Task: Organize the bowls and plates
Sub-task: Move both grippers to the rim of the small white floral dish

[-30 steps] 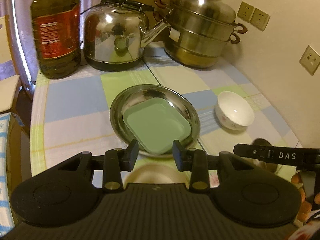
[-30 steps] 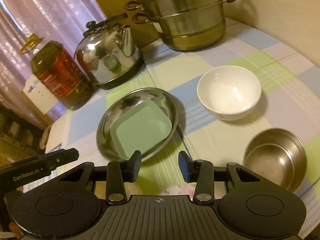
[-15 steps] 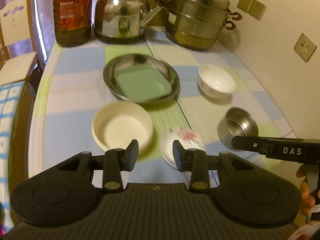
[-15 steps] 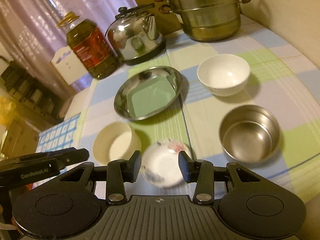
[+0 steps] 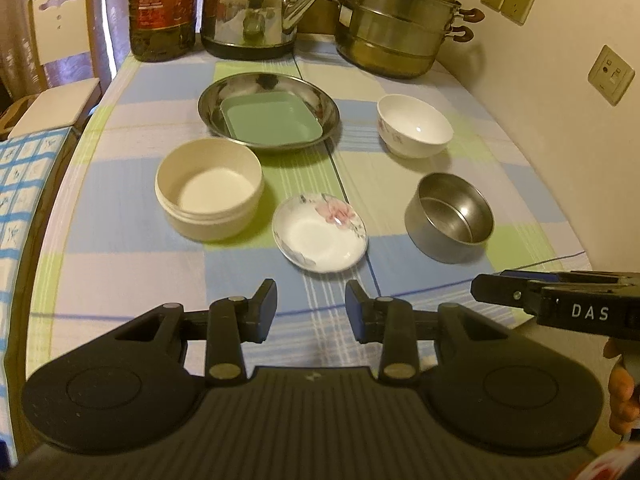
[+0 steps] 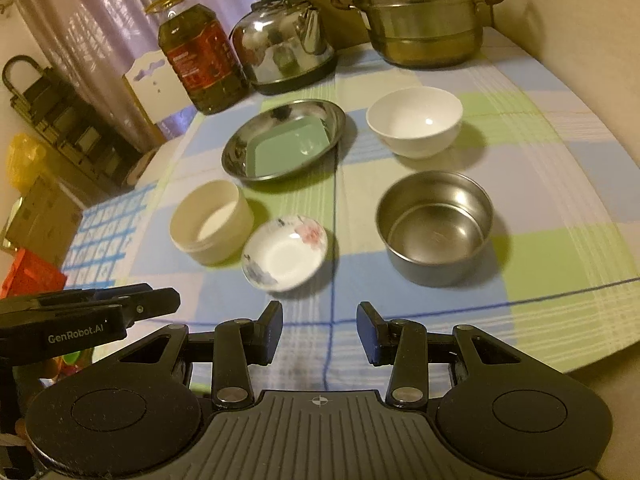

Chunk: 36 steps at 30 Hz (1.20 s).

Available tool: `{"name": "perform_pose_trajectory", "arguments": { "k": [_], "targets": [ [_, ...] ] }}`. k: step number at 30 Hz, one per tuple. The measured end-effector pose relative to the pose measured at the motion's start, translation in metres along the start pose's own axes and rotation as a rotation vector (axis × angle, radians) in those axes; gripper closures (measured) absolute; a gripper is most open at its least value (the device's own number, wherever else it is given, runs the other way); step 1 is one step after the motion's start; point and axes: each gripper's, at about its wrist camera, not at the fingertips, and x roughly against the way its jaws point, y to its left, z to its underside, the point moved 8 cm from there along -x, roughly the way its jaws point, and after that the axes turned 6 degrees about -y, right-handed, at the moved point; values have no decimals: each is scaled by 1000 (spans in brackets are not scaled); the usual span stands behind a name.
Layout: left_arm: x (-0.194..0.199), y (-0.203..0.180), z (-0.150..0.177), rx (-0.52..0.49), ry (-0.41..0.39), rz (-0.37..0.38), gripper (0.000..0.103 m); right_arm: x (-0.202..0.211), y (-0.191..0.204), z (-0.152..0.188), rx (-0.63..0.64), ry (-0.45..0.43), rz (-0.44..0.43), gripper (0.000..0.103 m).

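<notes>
A green square plate [image 5: 270,120] [image 6: 286,148] lies inside a round steel plate [image 5: 320,98] [image 6: 240,152] at mid-table. In front of it stand a cream bowl [image 5: 209,188] [image 6: 210,222] and a small flowered saucer [image 5: 319,233] [image 6: 285,253]. To the right are a white bowl [image 5: 414,125] [image 6: 414,120] and a steel bowl [image 5: 449,216] [image 6: 434,226]. My left gripper [image 5: 311,310] hangs open and empty over the cloth near the table's front edge, short of the saucer. My right gripper [image 6: 319,330] is open and empty too, level with it.
At the back stand an oil bottle [image 5: 162,8], a steel kettle [image 5: 250,8] and a stacked steamer pot [image 5: 400,20]. A wall with sockets [image 5: 610,74] runs along the right. A white chair [image 5: 60,60] stands left of the table.
Both grippers have drawn back from the nested plates toward the table's front edge, bringing the cream bowl, saucer and steel bowl into view. Their jaws have stayed the same width.
</notes>
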Motion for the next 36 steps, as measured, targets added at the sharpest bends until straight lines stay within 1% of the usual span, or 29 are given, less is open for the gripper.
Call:
{"name": "perform_pose_trajectory", "arguments": {
  "k": [8,16,23,29,36],
  "targets": [
    [5,-11,21,25,9,-50,70,6,-16,12,-5,30,-7,61],
    [-2,-2,25,23,31,-70,70,-5,-17,17,-33,57,1,61],
    [-35,18,13,10,38,-65,70,-26,-16,9,-54,46,36,62],
    [-67,30,5,5,61,-35,70,-55,-12,2,-86,46,44,62],
    [-96,35,-3,-2,80,-3,70,-86,-8,-2,-100,49,44,62]
  ]
}}
